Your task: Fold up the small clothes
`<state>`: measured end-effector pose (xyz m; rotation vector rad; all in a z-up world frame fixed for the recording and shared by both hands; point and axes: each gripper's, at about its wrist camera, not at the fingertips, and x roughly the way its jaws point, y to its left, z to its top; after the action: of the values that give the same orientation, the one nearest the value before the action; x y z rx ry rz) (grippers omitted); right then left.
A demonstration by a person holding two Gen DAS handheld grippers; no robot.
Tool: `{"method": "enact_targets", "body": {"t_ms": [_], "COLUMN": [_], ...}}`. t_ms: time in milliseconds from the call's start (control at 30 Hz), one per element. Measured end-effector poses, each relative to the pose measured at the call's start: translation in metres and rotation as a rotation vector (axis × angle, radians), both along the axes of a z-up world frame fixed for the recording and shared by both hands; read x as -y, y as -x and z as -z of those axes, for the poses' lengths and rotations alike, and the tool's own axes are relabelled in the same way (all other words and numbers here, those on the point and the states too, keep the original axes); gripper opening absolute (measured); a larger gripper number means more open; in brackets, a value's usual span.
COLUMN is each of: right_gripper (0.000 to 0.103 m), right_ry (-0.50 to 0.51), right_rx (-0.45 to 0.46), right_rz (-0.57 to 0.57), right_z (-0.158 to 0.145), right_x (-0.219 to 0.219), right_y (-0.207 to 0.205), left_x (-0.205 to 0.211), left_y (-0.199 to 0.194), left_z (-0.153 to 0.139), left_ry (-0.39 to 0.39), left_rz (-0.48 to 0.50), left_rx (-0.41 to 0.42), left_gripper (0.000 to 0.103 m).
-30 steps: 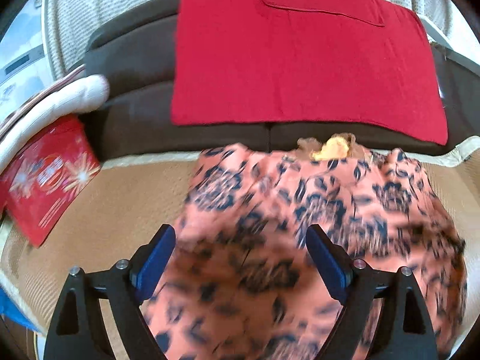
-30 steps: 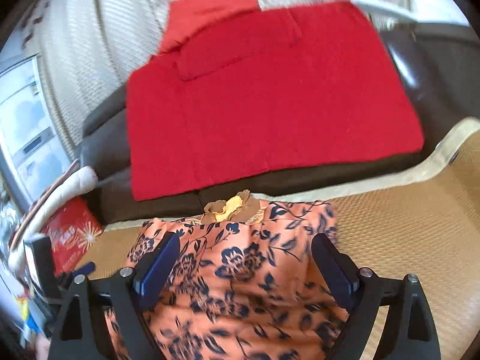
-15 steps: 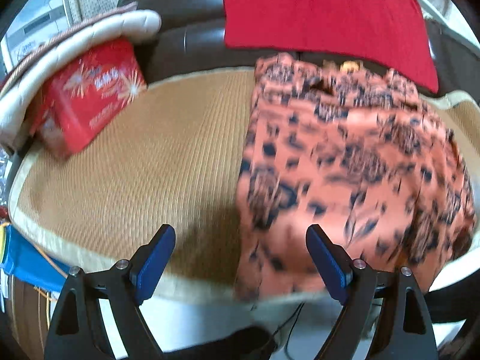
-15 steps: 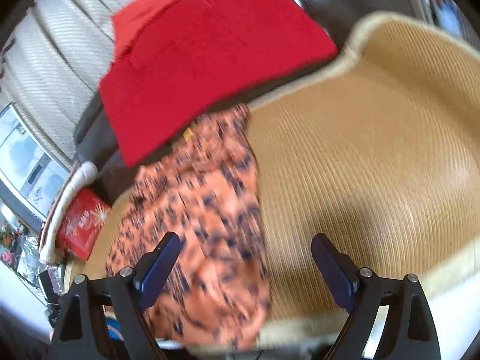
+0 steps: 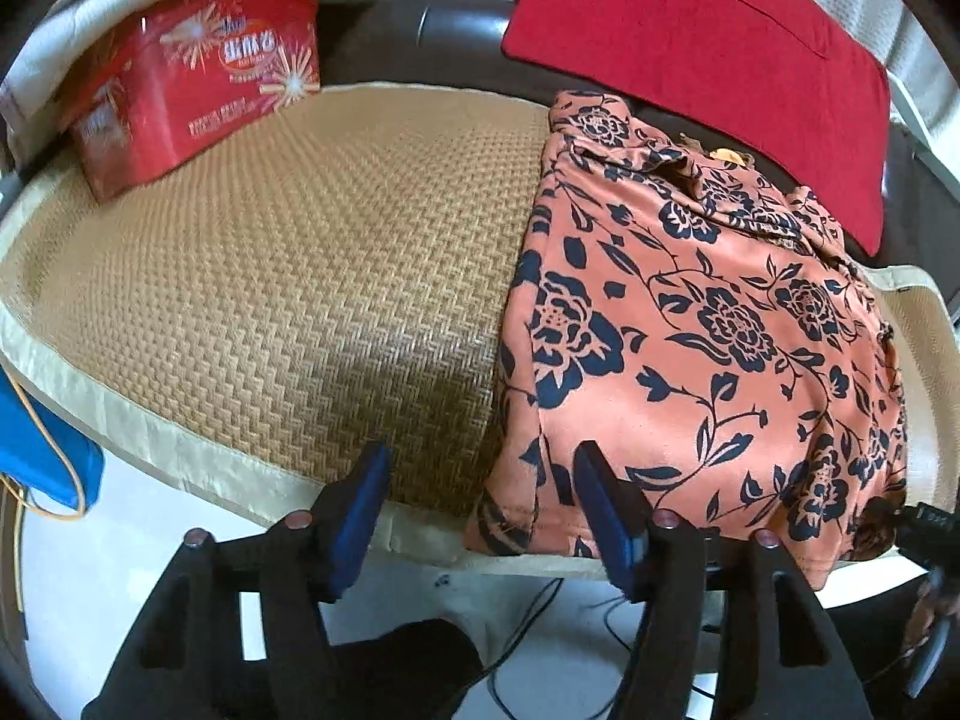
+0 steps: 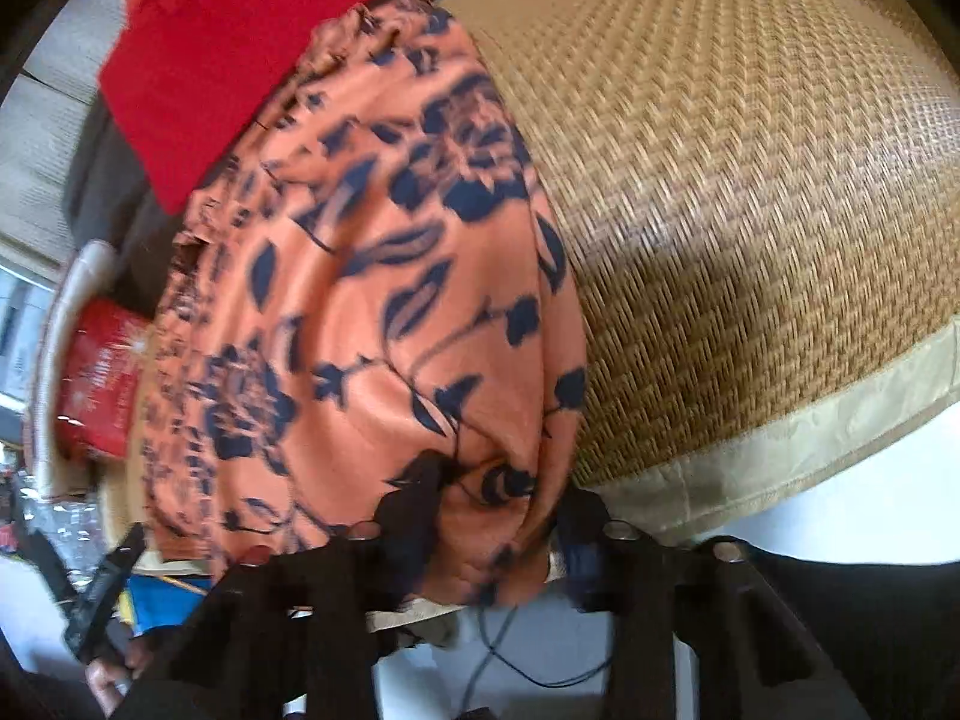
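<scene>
So I had the floral garment (image 5: pixel 708 324) lying flat on the woven mat (image 5: pixel 288 276), right half of the left wrist frame, hem hanging over the near edge. Right gripper (image 6: pixel 498 516) was at bottom center of its view, jaws closing and bunching that hem corner. Left gripper (image 5: pixel 480 504) jaws were also closing, straddling the other hem corner but not pinching yet. My guess: 2 corners, ready to fold.
</scene>
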<state>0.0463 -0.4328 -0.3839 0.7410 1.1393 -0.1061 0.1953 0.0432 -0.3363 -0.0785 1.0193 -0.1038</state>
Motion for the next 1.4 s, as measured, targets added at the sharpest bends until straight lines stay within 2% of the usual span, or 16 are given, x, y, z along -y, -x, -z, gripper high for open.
{"method": "enact_targets", "body": {"t_ms": [33, 67, 200, 300, 333, 367, 400, 433, 500, 567, 700, 900, 1100, 1200, 1267, 1400], "right_gripper": [0.031, 0.026, 0.027, 0.028, 0.028, 0.028, 0.028, 0.027, 0.013, 0.012, 0.011, 0.010, 0.010, 0.010, 0.010, 0.010], "right_ry": [0.011, 0.018, -0.010, -0.013, -0.002, 0.012, 0.026, 0.033, -0.002, -0.051, -0.175, -0.326, -0.373, -0.385, -0.393, -0.434], "right_rx": [0.003, 0.005, 0.006, 0.004, 0.006, 0.010, 0.015, 0.016, 0.028, 0.051, 0.149, 0.300, 0.386, 0.419, 0.426, 0.417], "right_rz": [0.002, -0.001, 0.021, 0.022, 0.018, 0.009, -0.007, -0.017, -0.023, -0.030, -0.023, 0.026, 0.114, 0.180, 0.225, 0.305], "right_z": [-0.001, -0.001, 0.001, 0.001, 0.000, -0.001, -0.003, -0.004, -0.007, -0.014, -0.043, -0.089, -0.118, -0.121, -0.116, -0.083], "right_x": [-0.001, -0.002, 0.000, 0.006, 0.005, 0.002, -0.002, -0.006, -0.005, -0.002, 0.012, 0.045, 0.092, 0.120, 0.137, 0.165], "right_y": [0.000, 0.000, 0.000, 0.004, 0.004, 0.004, 0.003, 0.001, 0.002, 0.002, 0.000, -0.024, -0.076, -0.118, -0.151, -0.228], "left_x": [-0.001, 0.000, 0.008, 0.015, 0.016, 0.017, 0.018, 0.017, 0.013, 0.010, 0.011, 0.005, 0.017, 0.026, 0.035, 0.055], "left_y": [-0.001, -0.002, -0.008, -0.008, -0.009, -0.011, -0.013, -0.015, -0.016, -0.014, -0.019, -0.055, -0.136, -0.188, -0.232, -0.312], "left_z": [0.003, 0.005, 0.018, 0.020, 0.020, 0.022, 0.025, 0.029, 0.028, 0.017, -0.019, -0.079, -0.128, -0.137, -0.133, -0.098], "left_ry": [0.013, 0.018, 0.004, 0.026, 0.035, 0.045, 0.053, 0.057, 0.083, 0.124, 0.139, 0.276, 0.342, 0.347, 0.340, 0.325], "left_rz": [0.007, 0.011, 0.028, 0.069, 0.080, 0.092, 0.097, 0.087, 0.068, 0.079, 0.150, 0.191, 0.195, 0.167, 0.135, 0.077], "left_rx": [-0.015, -0.025, -0.066, -0.046, -0.043, -0.052, -0.074, -0.092, -0.093, -0.069, -0.017, 0.045, 0.087, 0.089, 0.082, 0.035], "left_gripper": [0.080, 0.081, 0.081, 0.078, 0.058, 0.026, 0.014, 0.013, 0.012, 0.011, 0.011, 0.011, 0.011, 0.011, 0.011, 0.011]}}
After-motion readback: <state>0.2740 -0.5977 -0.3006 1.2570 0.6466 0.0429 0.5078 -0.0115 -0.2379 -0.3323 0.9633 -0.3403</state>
